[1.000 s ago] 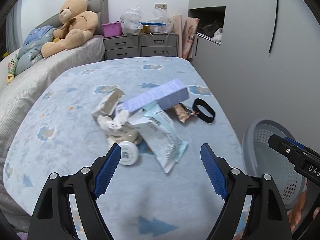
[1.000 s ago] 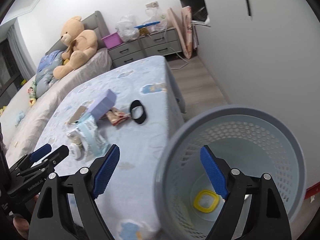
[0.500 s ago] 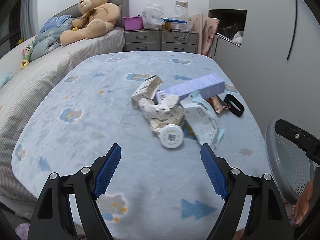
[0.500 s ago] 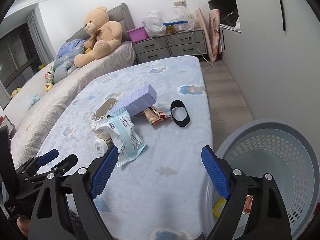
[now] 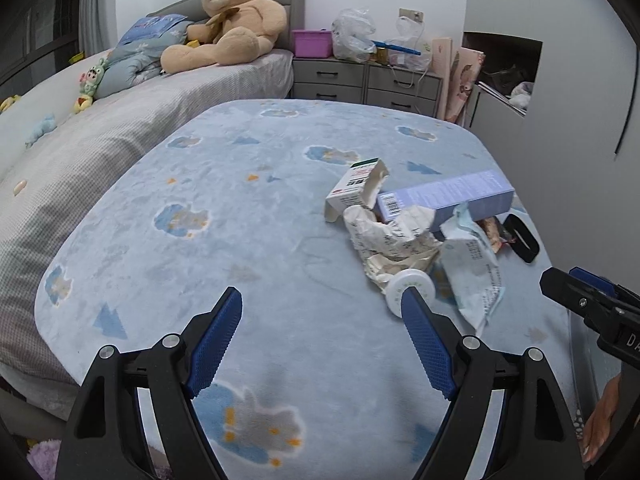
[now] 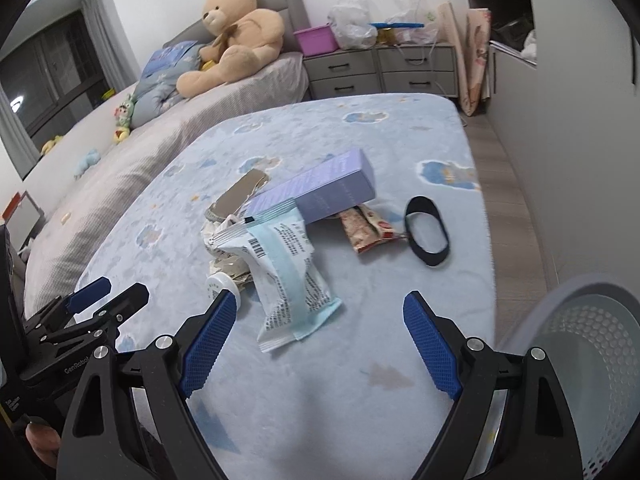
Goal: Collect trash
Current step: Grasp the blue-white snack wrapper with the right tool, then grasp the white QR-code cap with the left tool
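- Left wrist view: a bedroom, with a blue cloud-print bed ahead. The trash pile of crumpled paper, a purple box and a white cap lies ahead and to the right; the cap sits just past the right finger's tip. The left gripper has its fingers apart over bare blanket.
- Right wrist view: the white-and-teal wrapper lies just ahead between the fingers of the right gripper, untouched; fingers spread wide, empty. The grey basket stands at right.
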`<state>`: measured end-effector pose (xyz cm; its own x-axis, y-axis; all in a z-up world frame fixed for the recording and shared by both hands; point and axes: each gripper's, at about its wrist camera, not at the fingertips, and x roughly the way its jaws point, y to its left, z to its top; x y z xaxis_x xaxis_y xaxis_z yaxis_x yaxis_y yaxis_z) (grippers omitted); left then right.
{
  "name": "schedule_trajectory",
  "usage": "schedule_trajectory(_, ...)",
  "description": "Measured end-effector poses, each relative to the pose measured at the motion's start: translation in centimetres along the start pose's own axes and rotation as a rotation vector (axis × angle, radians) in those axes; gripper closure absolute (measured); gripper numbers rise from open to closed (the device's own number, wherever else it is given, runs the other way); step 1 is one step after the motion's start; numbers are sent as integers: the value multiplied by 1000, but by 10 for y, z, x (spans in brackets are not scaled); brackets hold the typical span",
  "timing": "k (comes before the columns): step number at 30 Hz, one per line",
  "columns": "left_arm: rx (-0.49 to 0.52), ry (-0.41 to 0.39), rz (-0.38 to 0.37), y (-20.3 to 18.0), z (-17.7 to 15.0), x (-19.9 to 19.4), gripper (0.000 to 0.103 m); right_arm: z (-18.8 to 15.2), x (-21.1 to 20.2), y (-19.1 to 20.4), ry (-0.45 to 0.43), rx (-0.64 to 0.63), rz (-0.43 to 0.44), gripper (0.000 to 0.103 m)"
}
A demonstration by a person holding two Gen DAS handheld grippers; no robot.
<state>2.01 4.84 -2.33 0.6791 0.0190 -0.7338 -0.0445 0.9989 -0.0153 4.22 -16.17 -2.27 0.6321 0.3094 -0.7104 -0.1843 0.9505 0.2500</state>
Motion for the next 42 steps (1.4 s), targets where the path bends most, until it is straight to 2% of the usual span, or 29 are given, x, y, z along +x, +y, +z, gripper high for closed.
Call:
schedule_trajectory(6,-24,19,21,7,1,11,25,8,33,16,48,-49,20,19)
schedule_trajectory(15,-33,54,29,7,1,26,25,13,67,18,119,-51,20,20)
schedule_trajectory(18,-34,66,26,6,1,30,25,14,71,17,128,-49,25,28)
schedule_trajectory(20,-32,69,26,5,0,31,25,14,73,19,135,-53,26,41)
schedule_trajectory(22,-30,72,24,4,1,31,25,13,74,20,146,-58,28,46)
schedule_trajectory(24,-32,80,18,4,0,33,25,12,73,20,143,-63,30,53)
schedule_trajectory(28,-36,88,8,5,0,34,25,10,66,20,132,-57,49,59)
schedule_trajectory(42,15,106,-67,-23,-6,37,25,3,4,-1,51,14,94,60)
